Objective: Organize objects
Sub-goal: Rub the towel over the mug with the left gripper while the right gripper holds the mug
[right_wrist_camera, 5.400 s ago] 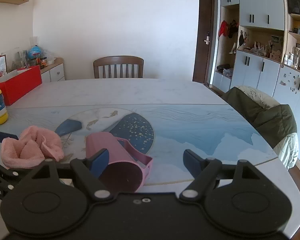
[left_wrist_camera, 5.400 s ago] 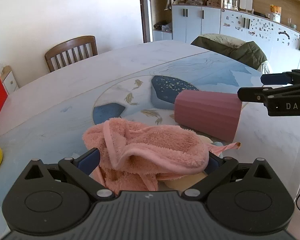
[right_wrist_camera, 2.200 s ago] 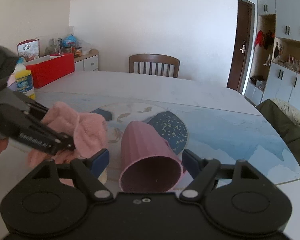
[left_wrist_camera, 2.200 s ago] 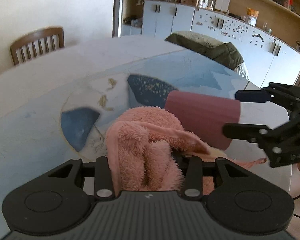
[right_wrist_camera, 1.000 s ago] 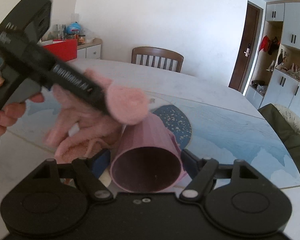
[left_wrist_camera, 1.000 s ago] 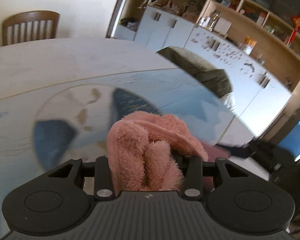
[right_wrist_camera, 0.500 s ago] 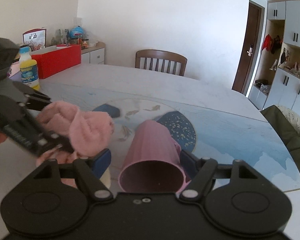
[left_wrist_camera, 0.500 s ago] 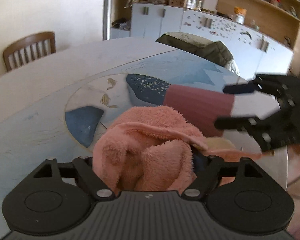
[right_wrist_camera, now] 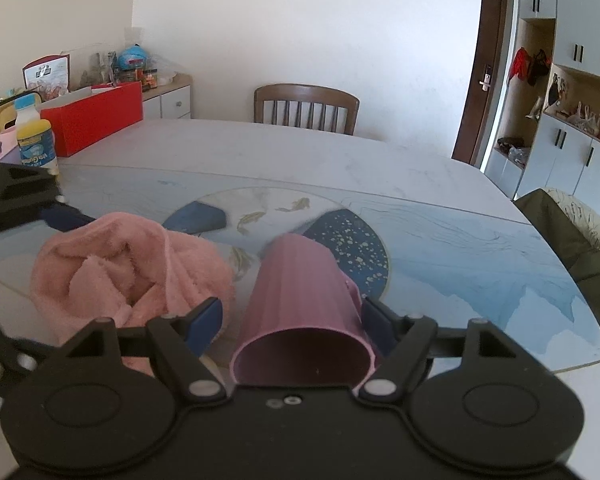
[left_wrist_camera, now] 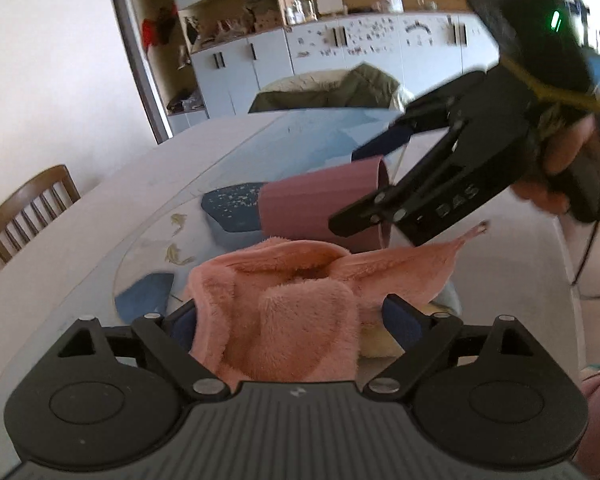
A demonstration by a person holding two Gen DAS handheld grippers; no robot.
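Observation:
A fluffy pink towel [left_wrist_camera: 284,300] lies bunched on the table [left_wrist_camera: 100,220] between the fingers of my left gripper [left_wrist_camera: 292,316]. Its jaws are opening and stand wide; the right pad is clear of the cloth. A pink ribbed cup [right_wrist_camera: 300,300] lies on its side to the right of the towel [right_wrist_camera: 128,272], mouth towards the right wrist camera. My right gripper [right_wrist_camera: 288,320] is open astride the cup's mouth end, with a gap at its left pad. In the left wrist view the right gripper [left_wrist_camera: 356,188] straddles the cup [left_wrist_camera: 320,208].
A cream round thing [left_wrist_camera: 384,344] shows under the towel's right edge. A yellow-and-white bottle [right_wrist_camera: 34,140] and a red box [right_wrist_camera: 96,116] stand at the table's far left. A wooden chair [right_wrist_camera: 306,108] is behind, and a coat-draped chair [right_wrist_camera: 580,240] to the right.
My left gripper, shut on the towel and held up beside the cup a second ago, has swung back, rolled and opened; the towel now rests spread on the table. The right gripper barely moved.

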